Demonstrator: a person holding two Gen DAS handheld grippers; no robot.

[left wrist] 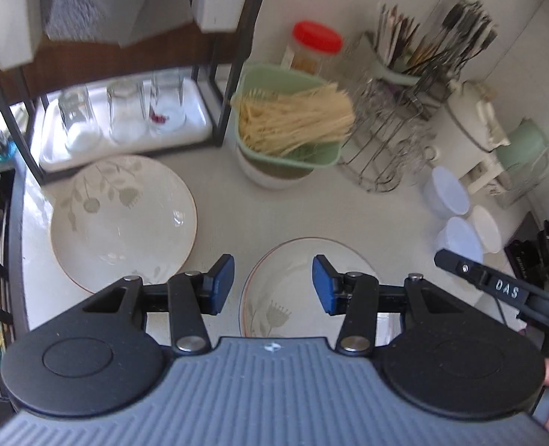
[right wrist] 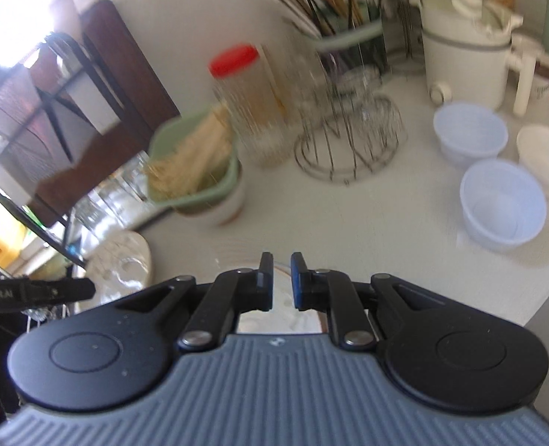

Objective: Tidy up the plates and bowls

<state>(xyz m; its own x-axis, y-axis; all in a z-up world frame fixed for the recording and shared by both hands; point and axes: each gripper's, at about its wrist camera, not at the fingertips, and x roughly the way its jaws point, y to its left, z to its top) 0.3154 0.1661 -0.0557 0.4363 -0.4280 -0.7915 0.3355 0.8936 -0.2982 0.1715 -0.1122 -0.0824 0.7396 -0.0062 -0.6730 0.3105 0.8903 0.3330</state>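
My left claw point(left wrist: 273, 284) stands spread and empty above the near plate point(left wrist: 293, 290), which lies flat just below it; a second plate point(left wrist: 122, 219) sits off to its left. My right claw point(right wrist: 281, 278) is pressed nearly together, pinching nothing I can make out. I judge the plates glazed ceramic: stiff, weighty, slick, breakable, best pinched at the rim. Three light plastic bowls point(right wrist: 503, 200) wait ahead to the right of it. The pale counter point(right wrist: 348, 215) looks smooth and crowded, with a wire rack point(right wrist: 348, 141) ahead.
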